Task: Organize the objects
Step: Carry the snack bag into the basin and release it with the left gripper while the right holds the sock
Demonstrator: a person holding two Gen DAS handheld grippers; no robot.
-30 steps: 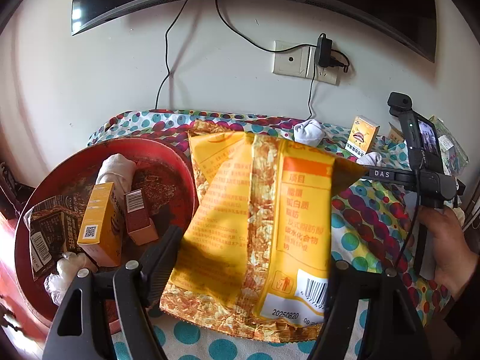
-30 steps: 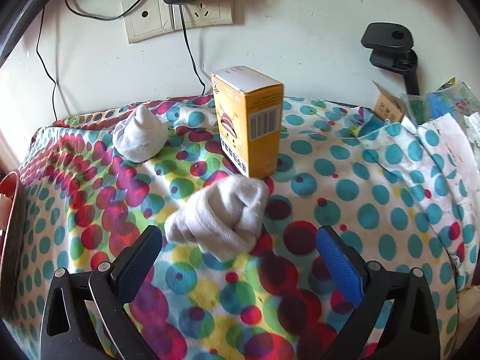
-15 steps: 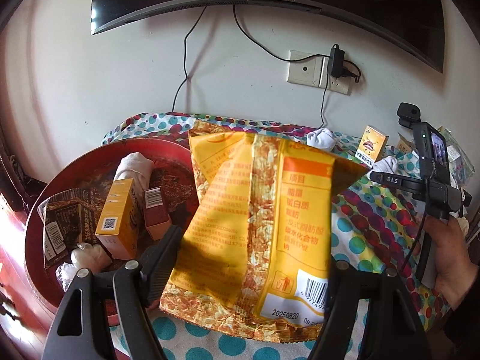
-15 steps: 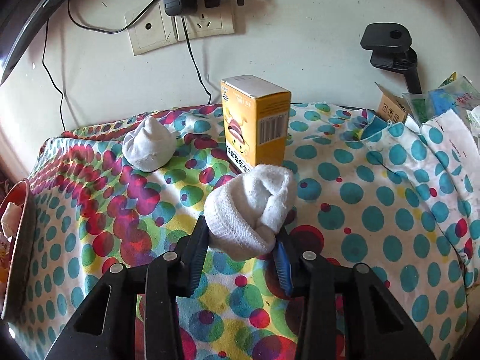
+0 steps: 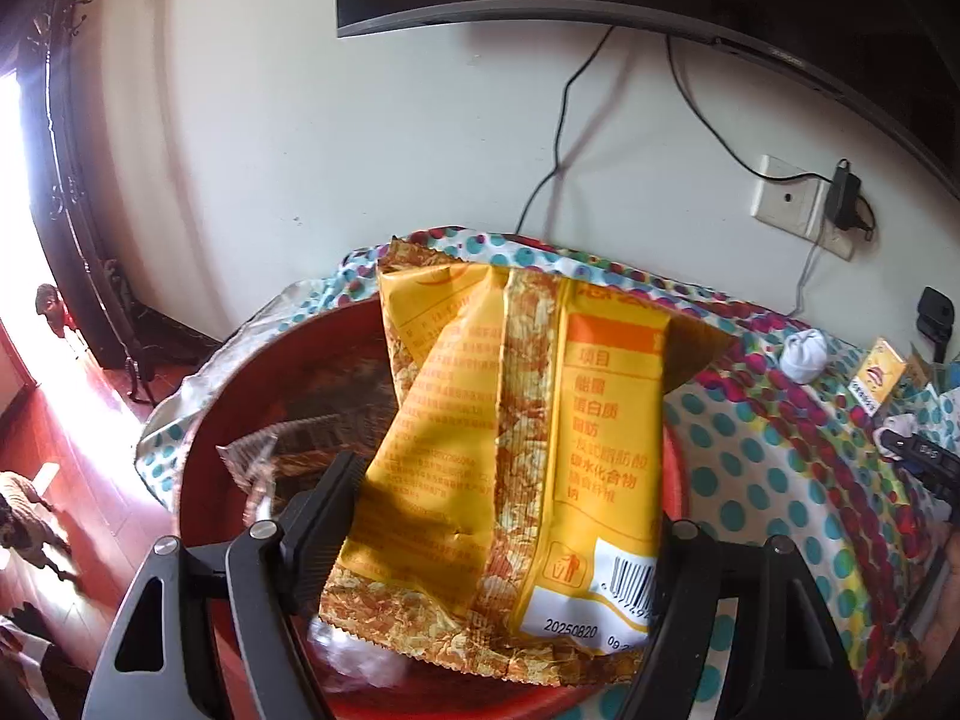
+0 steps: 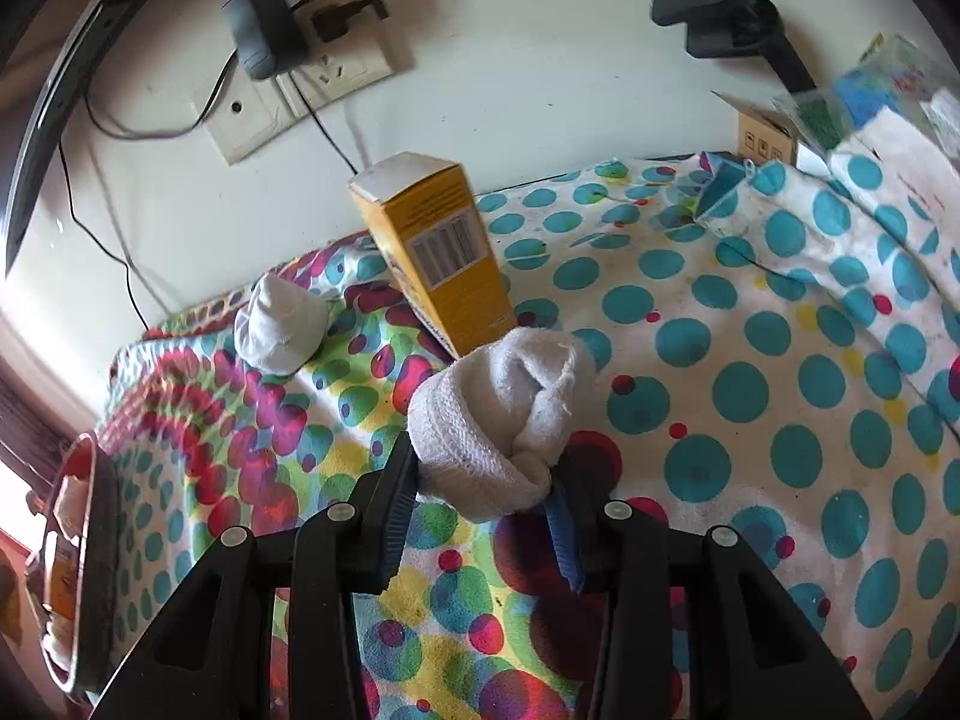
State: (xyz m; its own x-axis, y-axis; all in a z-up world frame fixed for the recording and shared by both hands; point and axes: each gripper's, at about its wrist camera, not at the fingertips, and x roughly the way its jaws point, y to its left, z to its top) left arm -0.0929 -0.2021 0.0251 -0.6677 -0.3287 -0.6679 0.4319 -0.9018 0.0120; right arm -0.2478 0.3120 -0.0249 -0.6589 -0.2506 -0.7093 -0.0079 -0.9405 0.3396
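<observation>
The left gripper point(image 5: 498, 516) has two black plastic fingers. Each finger is wide and flat, with a ribbed inner face, and is joined to angular black arms that have triangular cut-outs. Round silver screws sit on the arm joints, at about 8 and 4 o'clock in its wrist view. The right gripper point(image 6: 480, 498) has the same black frame and silver screws, but its pads point(image 6: 396, 510) are blue with fine ridges. No skin, sleeve or cable can be told clearly.
</observation>
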